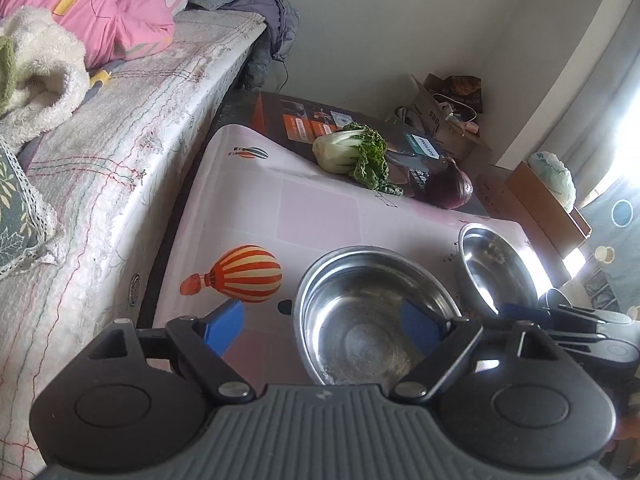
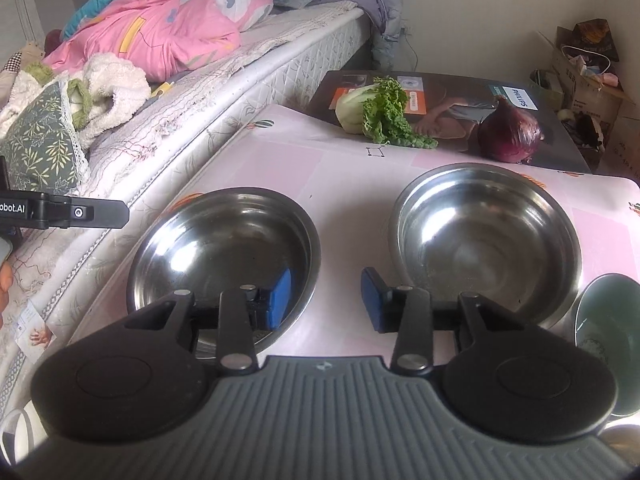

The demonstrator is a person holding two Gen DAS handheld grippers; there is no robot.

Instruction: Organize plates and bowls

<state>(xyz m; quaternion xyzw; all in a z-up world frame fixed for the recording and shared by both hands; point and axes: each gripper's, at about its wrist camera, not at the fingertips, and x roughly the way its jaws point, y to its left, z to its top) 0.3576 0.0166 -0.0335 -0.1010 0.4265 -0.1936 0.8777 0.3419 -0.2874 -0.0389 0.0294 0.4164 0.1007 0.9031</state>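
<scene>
A bed [image 2: 280, 52] piled with a pink quilt [image 2: 160, 28] is running along the far left edge of the worktop [image 2: 340, 184], which is wearing a pale pink cloth printed with hot-air balloons.

Two stainless steel bowls are sitting side by side on that cloth, apart from each other, both upright, empty and mirror-bright inside. The left steel bowl [image 2: 224, 264] is lying nearer the bed; the right steel bowl [image 2: 486, 240] is standing just in front of the vegetables. A third vessel, a green ceramic bowl [image 2: 608, 336], is tilting at the right edge, close by the right steel bowl; whether the two touch is hard to tell there.

Behind the bowls a dark printed box [image 2: 448, 108] is carrying one head of leafy greens [image 2: 376, 110] and one red onion [image 2: 510, 132].

The left hand-held gripper [image 1: 324, 328] is hovering with its blue pads spread wide, one pad outside the left steel bowl and the other over its inside, gripping nothing. The right hand-held gripper [image 2: 326, 300] is hanging partly open and empty above the strip of cloth between the two steel bowls, one pad over the left bowl's rim.
</scene>
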